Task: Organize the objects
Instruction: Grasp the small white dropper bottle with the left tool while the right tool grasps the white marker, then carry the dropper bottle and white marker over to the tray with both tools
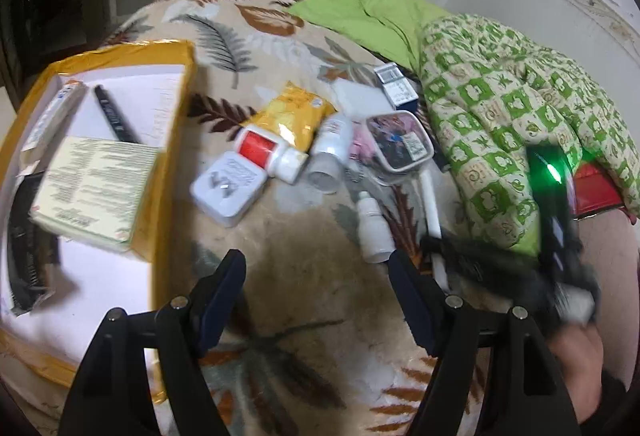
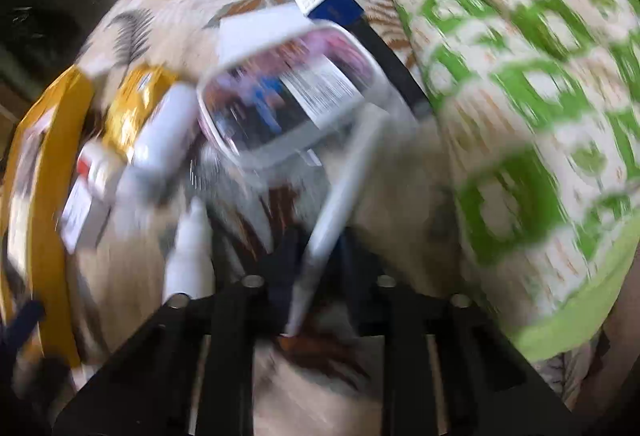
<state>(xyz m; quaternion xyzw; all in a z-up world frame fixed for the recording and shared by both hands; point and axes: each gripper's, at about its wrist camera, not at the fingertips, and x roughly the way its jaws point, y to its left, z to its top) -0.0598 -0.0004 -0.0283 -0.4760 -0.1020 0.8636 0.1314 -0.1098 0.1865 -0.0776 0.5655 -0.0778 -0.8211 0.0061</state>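
Note:
A yellow-rimmed box (image 1: 176,140) at the left holds a pale green carton (image 1: 94,190), a black pen (image 1: 116,114) and a toothpaste box (image 1: 52,116). Loose items lie on the leaf-print blanket: a white tin (image 1: 226,188), a red-labelled tube (image 1: 268,154), a yellow pouch (image 1: 292,114), a white bottle (image 1: 332,140), a clear case (image 1: 398,142), a dropper bottle (image 1: 372,228). My left gripper (image 1: 316,292) is open and empty above the blanket. My right gripper (image 2: 316,256) is shut on a white pen (image 2: 332,220), which also shows in the left wrist view (image 1: 432,212).
A green patterned quilt (image 1: 520,124) and a plain green cloth (image 1: 372,12) lie at the right and back. A blue-and-white carton (image 1: 396,84) and a white pad (image 1: 356,92) sit behind the case. The right wrist view is blurred by motion.

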